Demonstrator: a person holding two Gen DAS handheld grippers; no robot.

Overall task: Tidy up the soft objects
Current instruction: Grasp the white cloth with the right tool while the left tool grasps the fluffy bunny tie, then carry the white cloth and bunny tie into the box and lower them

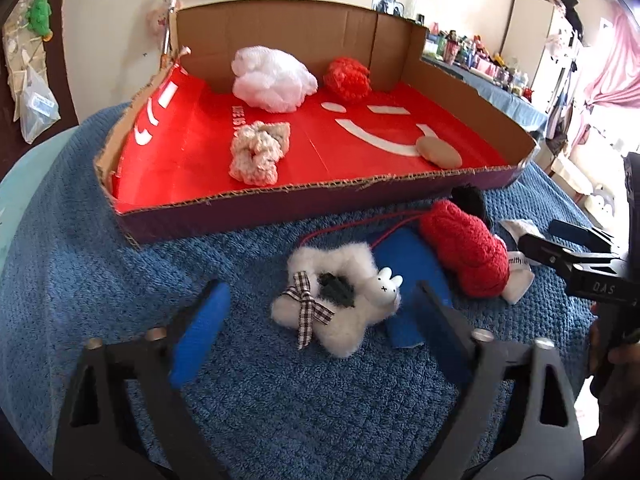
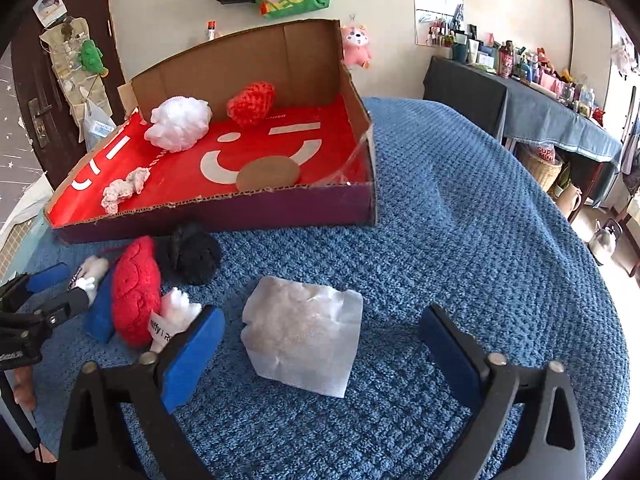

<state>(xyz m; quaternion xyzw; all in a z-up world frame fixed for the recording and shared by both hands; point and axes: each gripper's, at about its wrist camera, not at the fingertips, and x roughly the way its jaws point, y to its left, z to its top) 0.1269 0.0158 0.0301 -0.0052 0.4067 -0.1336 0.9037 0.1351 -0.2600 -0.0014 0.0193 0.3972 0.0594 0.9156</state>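
We hold the left gripper with its blue pads apart, either side of a white fluffy star toy with a checked bow and a small rabbit head; the pads do not press on it. The dark patch at the star's middle is hard to make out. Just beside the star, away from the box, lies a blue felt piece, partly hidden under it and under a red knitted plush. A black fuzzy thing peeps out between the plush and the box, mostly covered.

Our right gripper also stands wide apart, flanking a white padded square without touching it. The plush's label is cut off by the gripper's left pad, so its print cannot be fully read.

Everything rests on a blue knitted blanket. Beyond the loose things sits the cardboard box, red inside, holding a white fluffy ball, a red crocheted ball, a pale crocheted scrunchie and a tan flat round pad. The box's near wall hides the floor's front edge.
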